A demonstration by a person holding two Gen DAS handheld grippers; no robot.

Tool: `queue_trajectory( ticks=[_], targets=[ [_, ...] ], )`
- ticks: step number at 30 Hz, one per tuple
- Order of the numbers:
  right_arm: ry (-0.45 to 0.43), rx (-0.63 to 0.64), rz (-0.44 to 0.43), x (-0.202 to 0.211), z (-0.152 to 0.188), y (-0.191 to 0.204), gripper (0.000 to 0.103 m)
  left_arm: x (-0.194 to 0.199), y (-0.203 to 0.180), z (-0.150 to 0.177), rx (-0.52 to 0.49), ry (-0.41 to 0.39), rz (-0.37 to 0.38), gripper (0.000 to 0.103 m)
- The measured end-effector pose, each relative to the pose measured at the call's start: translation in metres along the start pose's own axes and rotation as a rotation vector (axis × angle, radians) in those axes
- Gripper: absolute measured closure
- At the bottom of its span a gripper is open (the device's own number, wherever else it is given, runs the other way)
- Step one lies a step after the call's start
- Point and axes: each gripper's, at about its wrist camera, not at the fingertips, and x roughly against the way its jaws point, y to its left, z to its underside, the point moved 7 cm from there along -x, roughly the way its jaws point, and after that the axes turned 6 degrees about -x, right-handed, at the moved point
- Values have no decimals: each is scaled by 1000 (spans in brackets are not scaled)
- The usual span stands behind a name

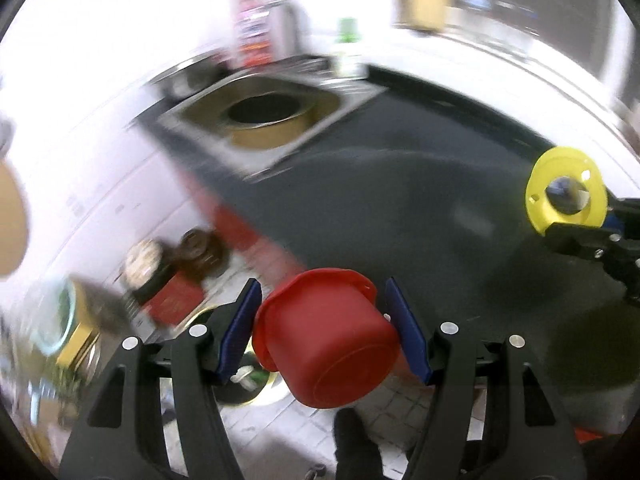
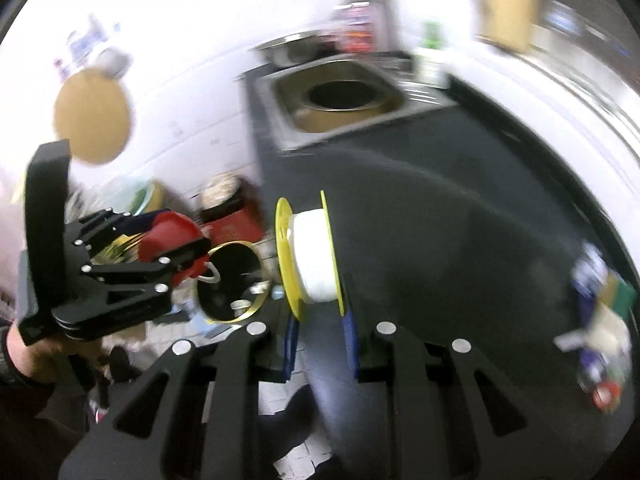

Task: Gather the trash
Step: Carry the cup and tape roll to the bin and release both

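Note:
My left gripper [image 1: 322, 320] is shut on a red plastic cap [image 1: 326, 336], held in the air beyond the counter's left edge, above the floor. It also shows in the right wrist view [image 2: 176, 248], over a yellow-rimmed black trash bin [image 2: 230, 280] on the floor. My right gripper [image 2: 318, 320] is shut on a yellow spool with white tape [image 2: 310, 258], held over the dark counter's left edge. The spool also shows at the right of the left wrist view [image 1: 566, 192].
A dark counter [image 2: 460, 240] runs back to a steel sink [image 2: 340, 96] holding a round tin. Colourful wrappers [image 2: 600, 332] lie at the counter's right. A red can and jars [image 1: 168, 276] stand on the tiled floor by the white wall.

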Motion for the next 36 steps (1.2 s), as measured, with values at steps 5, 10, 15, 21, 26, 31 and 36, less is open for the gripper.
queue_trajectory(
  ticks=[5, 10, 15, 21, 26, 31, 36],
  targets=[
    [77, 122, -116, -56, -18, 93, 83, -3, 90, 51, 153, 53, -102, 40],
    [162, 174, -184, -109, -19, 160, 83, -15, 148, 90, 257, 87, -146, 40],
    [254, 169, -206, -169, -21, 201, 83, -53, 184, 126, 347, 105, -122, 40],
    [354, 112, -197, -238, -16, 220, 83, -117, 203, 155, 405, 152, -88, 40],
    [403, 101, -176, -278, -11, 232, 83, -148, 217, 166, 417, 179, -60, 40],
    [422, 74, -168, -296, -16, 236, 29, -162, 228, 175, 404, 201, -54, 17],
    [400, 56, -174, -291, -24, 233, 24, -162, 231, 178, 401, 212, -55, 15]
  ],
)
